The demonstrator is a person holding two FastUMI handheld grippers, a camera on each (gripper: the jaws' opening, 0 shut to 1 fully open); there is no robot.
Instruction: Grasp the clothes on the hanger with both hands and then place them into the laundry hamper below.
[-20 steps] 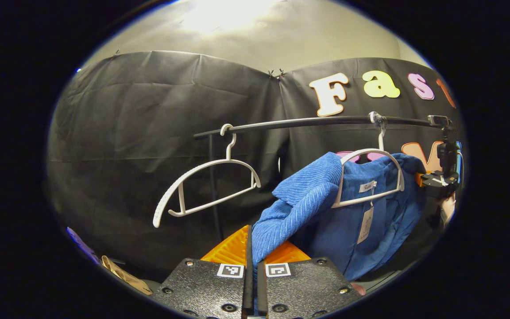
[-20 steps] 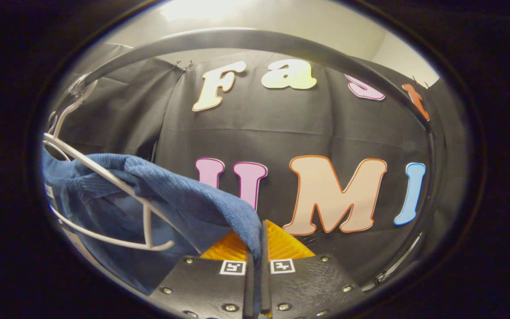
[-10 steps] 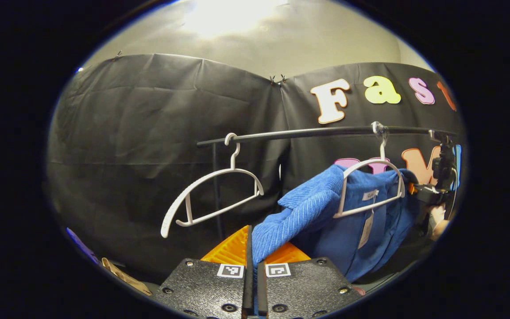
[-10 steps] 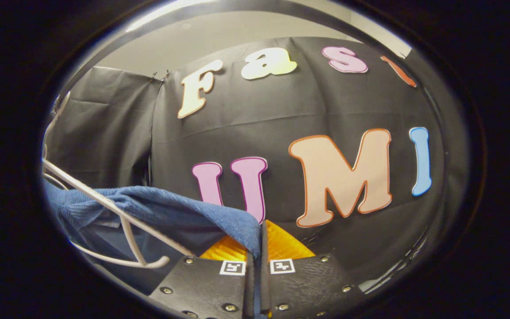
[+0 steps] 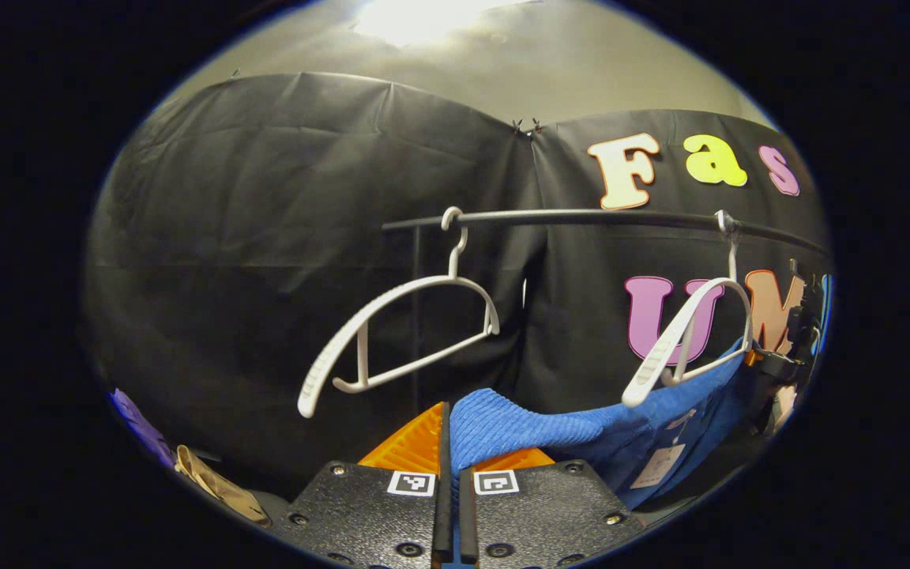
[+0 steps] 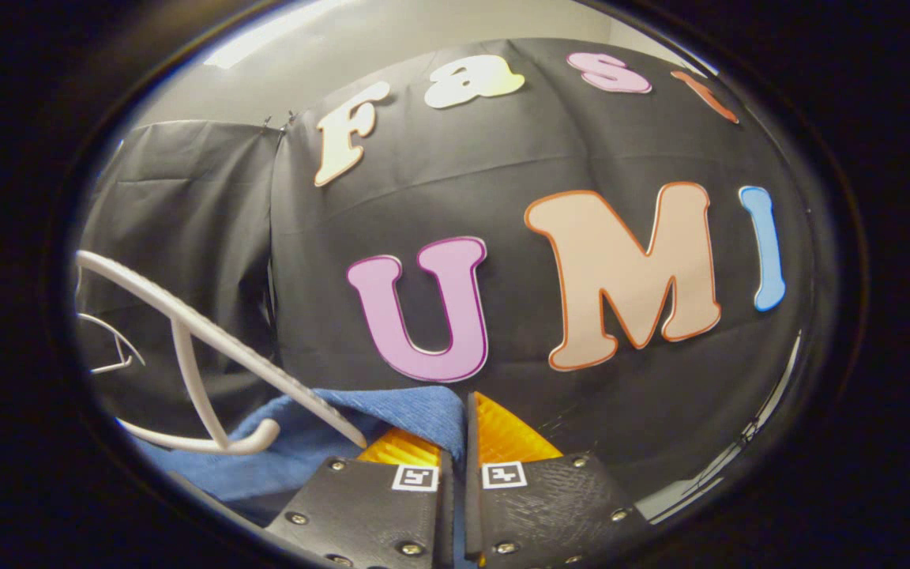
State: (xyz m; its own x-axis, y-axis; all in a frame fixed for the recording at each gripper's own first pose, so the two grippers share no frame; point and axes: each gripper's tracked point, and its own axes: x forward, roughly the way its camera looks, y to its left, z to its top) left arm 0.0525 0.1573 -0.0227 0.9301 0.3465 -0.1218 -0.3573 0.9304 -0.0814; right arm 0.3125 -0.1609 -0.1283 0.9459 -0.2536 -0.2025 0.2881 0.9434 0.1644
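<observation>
Blue ribbed cloth, the garment (image 5: 550, 431), is seen stretched low between the two grippers, below the white hanger (image 5: 688, 340) it was hung on and clear of that hanger's arms. In the left gripper view one end of the garment is pinched at the left gripper (image 5: 450, 454), whose jaws are closed to a thin slit with the fabric drawn between them. A paper tag (image 5: 655, 466) is seen dangling from the cloth near its far end, where the other gripper is glimpsed at the edge. An empty white hanger (image 5: 400, 332) is hung further along the black rail (image 5: 581, 217), tilted down at one end. In the right gripper view the right gripper (image 6: 455, 442) is likewise closed on a fold of the garment (image 6: 321, 446), the cloth running off to the side beneath the bare hanger (image 6: 210, 356). Tan and purple items are glimpsed at the lower edge of the left gripper view; what they are cannot be told.
</observation>
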